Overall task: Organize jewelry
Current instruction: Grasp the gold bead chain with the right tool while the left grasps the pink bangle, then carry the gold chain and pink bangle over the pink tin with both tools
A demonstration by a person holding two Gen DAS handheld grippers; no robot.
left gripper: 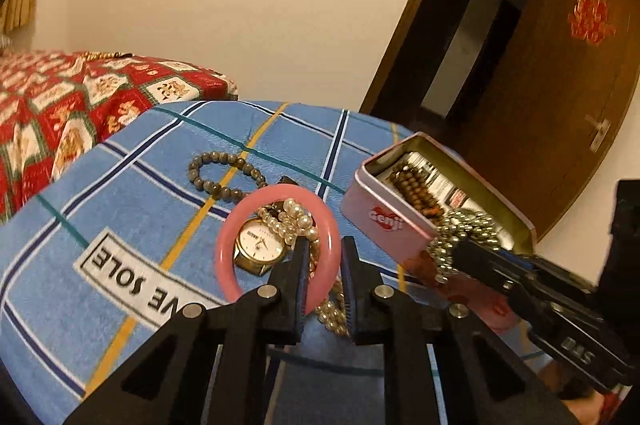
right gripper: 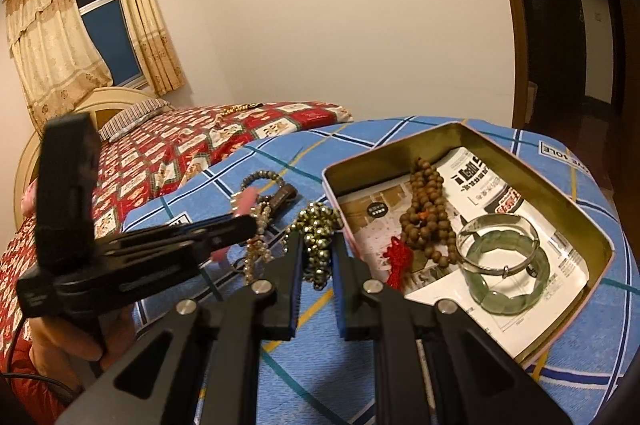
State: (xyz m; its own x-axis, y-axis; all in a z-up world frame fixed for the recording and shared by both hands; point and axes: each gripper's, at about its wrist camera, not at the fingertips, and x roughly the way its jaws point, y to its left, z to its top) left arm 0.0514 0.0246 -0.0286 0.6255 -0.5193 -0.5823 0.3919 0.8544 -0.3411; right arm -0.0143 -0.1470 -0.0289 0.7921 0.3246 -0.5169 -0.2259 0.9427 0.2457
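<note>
Nearest on my left, the left gripper (left gripper: pixel 325 267) has its fingers closed on the rim of the pink bangle (left gripper: pixel 276 245), the ring tilted up off the blue checked cloth (left gripper: pixel 132 193). Framed inside the ring I see a gold watch (left gripper: pixel 260 252) and a heap of pearl strands (left gripper: pixel 298 221), some trailing down under the fingers.

On my right, the right gripper (right gripper: pixel 318 259) pinches a metallic bead strand (right gripper: pixel 318 229), which hangs bunched between the fingers, just beside the near wall of the pink tin (right gripper: pixel 596 225). From the left camera that same bunch sits at the tin's corner.

Further in, the open tin rests on the cloth, lined with printed paper (right gripper: pixel 520 289). On it lie a brown wooden bead string (right gripper: pixel 426 221) with a red tassel (right gripper: pixel 398 253), and a silver bangle (right gripper: pixel 498 245) resting over a green stone bracelet (right gripper: pixel 508 285).

Beyond the bangle, a grey bead bracelet (left gripper: pixel 224 171) lies flat on the cloth. Farther back is a bed with a red patterned cover (right gripper: pixel 192 145).
</note>
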